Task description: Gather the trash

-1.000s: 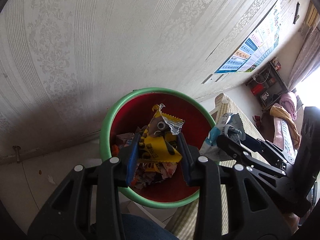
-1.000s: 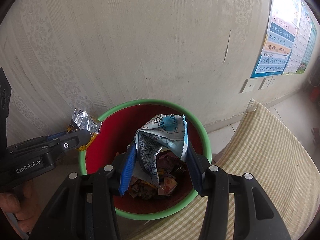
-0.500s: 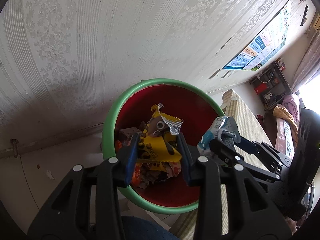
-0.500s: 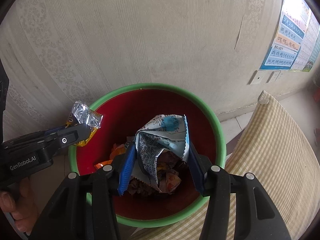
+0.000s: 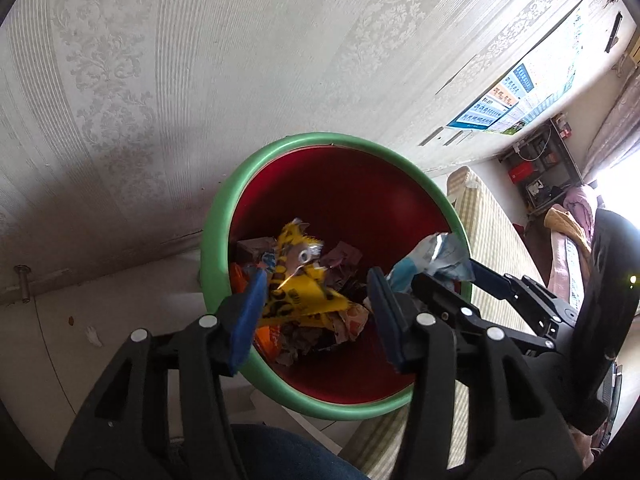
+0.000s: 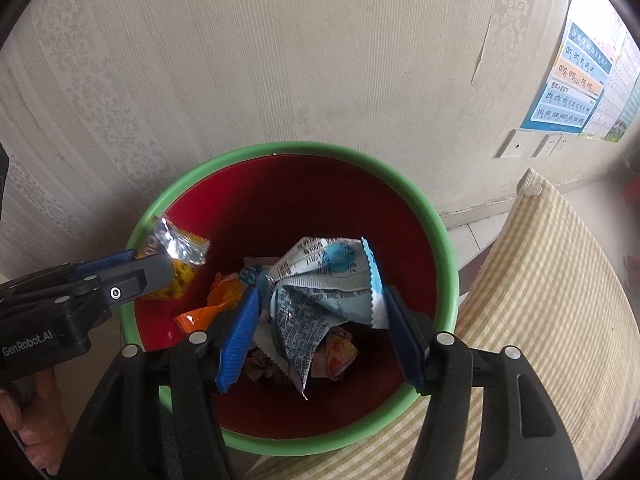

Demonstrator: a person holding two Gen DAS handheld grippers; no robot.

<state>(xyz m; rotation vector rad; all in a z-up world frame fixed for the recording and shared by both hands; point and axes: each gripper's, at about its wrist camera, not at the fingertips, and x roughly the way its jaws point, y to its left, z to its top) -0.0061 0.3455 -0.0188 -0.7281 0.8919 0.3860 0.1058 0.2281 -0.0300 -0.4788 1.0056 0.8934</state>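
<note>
Left gripper (image 5: 318,300) opening, yellow wrapper (image 5: 298,292) apparently loose between jaws. Right gripper (image 6: 320,320) opening around blue-white wrapper (image 6: 324,288). Both above red bin (image 6: 440,240), over trash inside.

**Soft daylight, heavy fisheye bend**

Both views are evenly lit by daylight. In the left wrist view a window (image 5: 624,172) at the right edge is blown out white. The wall (image 5: 200,60) shows a soft shadow at centre left. Straight lines curve toward the edges, corners are black, and focus is sharp throughout.
</note>
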